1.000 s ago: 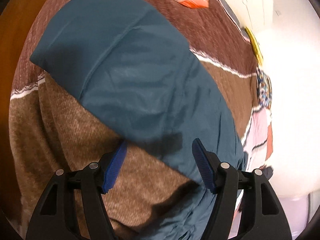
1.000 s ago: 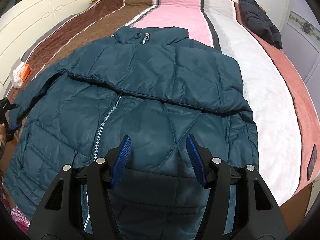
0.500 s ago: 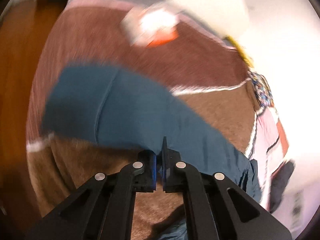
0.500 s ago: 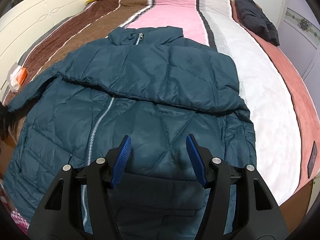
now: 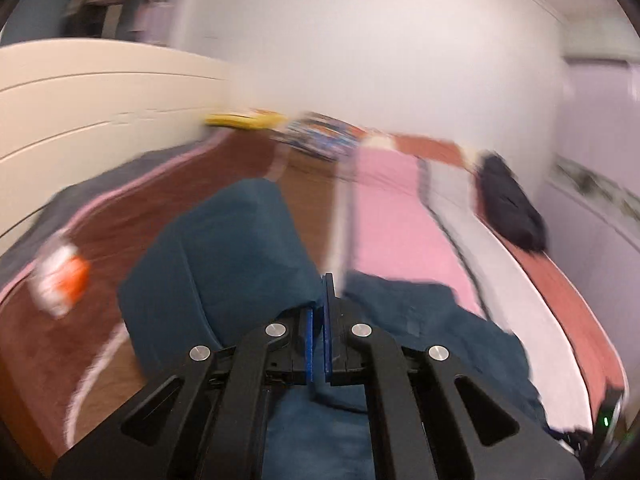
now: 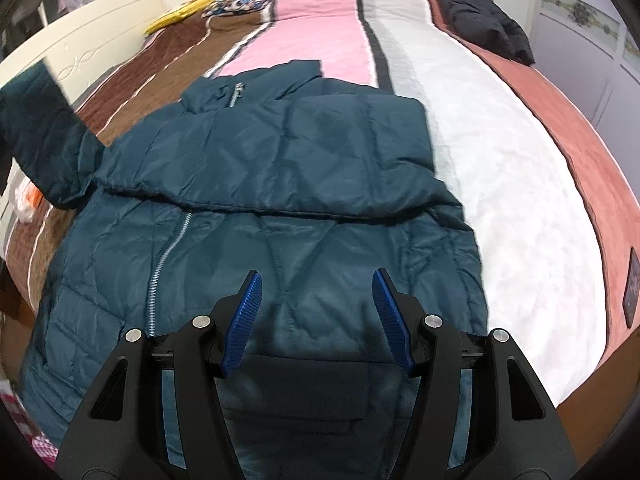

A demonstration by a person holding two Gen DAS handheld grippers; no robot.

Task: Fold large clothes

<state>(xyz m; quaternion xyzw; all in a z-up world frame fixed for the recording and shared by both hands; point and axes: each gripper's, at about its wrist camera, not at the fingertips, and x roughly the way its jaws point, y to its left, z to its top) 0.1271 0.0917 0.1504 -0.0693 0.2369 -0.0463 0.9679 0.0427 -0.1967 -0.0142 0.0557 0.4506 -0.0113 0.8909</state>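
While the left tongs (image 5: 319,320) pinch the raised jacket sleeve (image 5: 224,256), the right tongs (image 6: 318,320) gape empty above the jacket (image 6: 280,184) on the bed (image 6: 500,152).

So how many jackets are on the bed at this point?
2. The teal puffer jacket lies spread across the bed's middle, one sleeve lifted by the shut left gripper. A black jacket lies bunched at the far right edge. Others may be out of view.
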